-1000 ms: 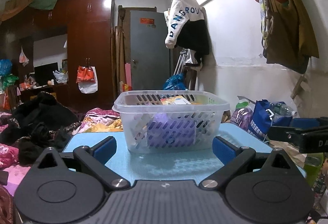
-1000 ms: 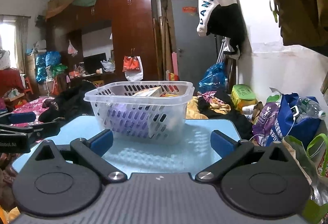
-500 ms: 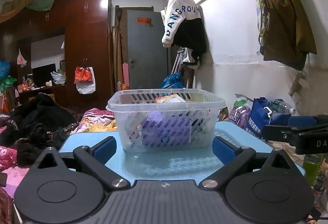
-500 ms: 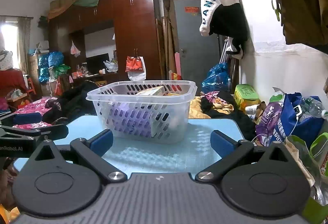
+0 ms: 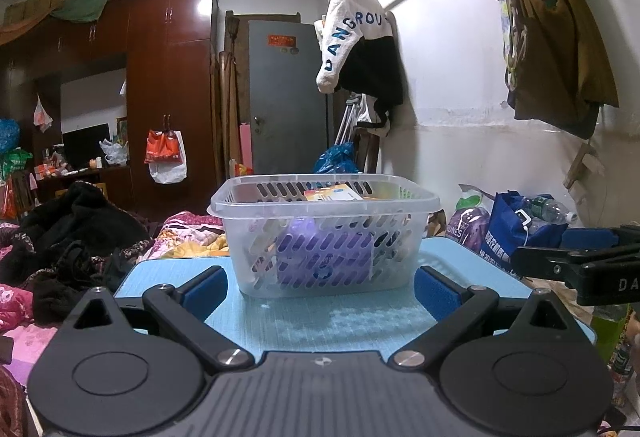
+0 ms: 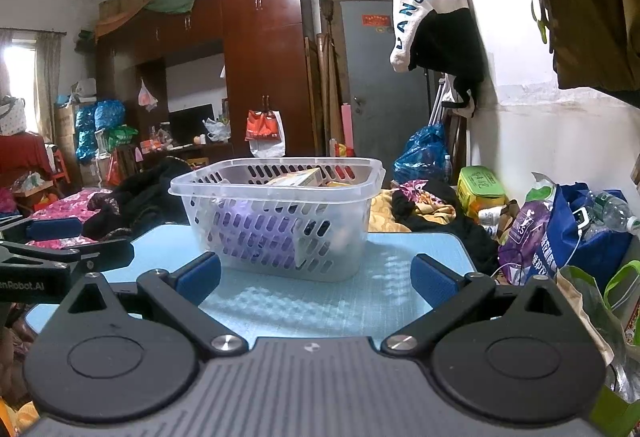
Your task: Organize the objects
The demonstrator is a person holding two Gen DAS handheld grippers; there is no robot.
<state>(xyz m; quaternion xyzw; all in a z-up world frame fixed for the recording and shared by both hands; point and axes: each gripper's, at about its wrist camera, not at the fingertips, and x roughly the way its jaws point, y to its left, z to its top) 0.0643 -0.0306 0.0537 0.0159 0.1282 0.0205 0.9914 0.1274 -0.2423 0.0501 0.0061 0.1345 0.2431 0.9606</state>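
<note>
Blue table [image 5: 460,261], basket [image 5: 324,233] beyond left claw [image 5: 320,287]

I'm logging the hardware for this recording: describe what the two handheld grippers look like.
Both look alike. The left gripper has a ribbed dark grey body, two black arms with round discs, triangular cut-outs and silver pivot screws, and blue pads on its fingers. The right gripper matches it. Seen from the side, each shows white lettering, cut off at the frame edge. No cables, hands or sleeves are visible.
</note>
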